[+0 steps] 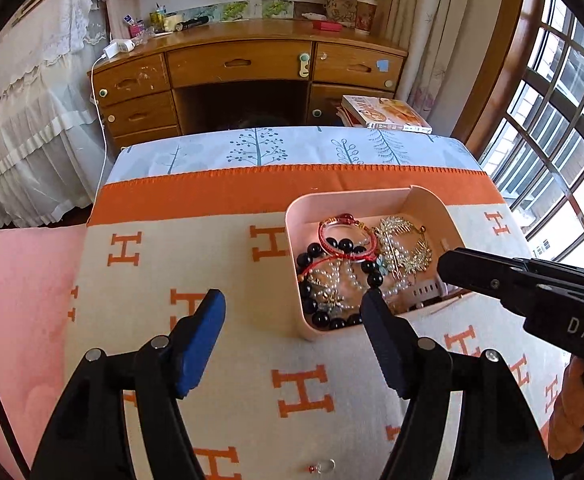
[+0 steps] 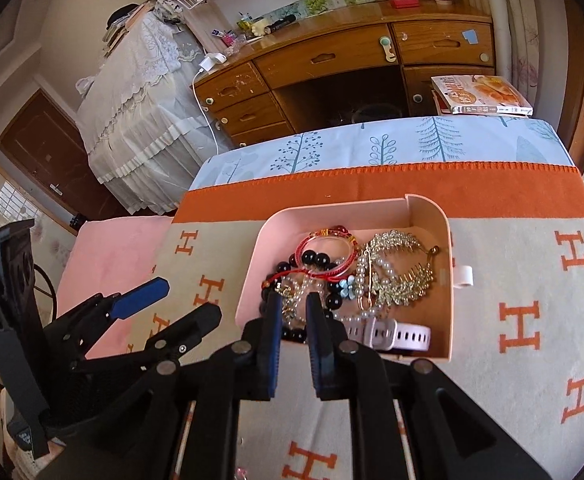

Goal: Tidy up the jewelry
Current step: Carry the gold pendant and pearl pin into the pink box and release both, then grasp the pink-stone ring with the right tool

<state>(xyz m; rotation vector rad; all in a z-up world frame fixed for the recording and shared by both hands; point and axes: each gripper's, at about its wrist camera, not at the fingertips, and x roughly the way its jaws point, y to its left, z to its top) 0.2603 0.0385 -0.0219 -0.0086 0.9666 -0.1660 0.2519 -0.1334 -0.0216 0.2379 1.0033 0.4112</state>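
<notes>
Orange-and-cream H-patterned blanket [image 1: 219,360] carried 1 pink plastic jewelry box [image 2: 428,216]. Left gripper [image 1: 294,308] hovered spread wide; right gripper [image 2: 292,304], nearly closed, possibly pinched pearl beads [image 2: 298,296].

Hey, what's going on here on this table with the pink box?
A person with a two-finger gripper in each hand is sorting jewelry. The open pale pink plastic box on the orange-and-cream H-patterned blanket already holds a black bead bracelet, red cord bangles, gold leaf-shaped hair combs, pearl strands and a white watch strap. The right gripper, jaws nearly closed, reaches over the box's near edge. The left gripper hovers open beside it, empty.
</notes>
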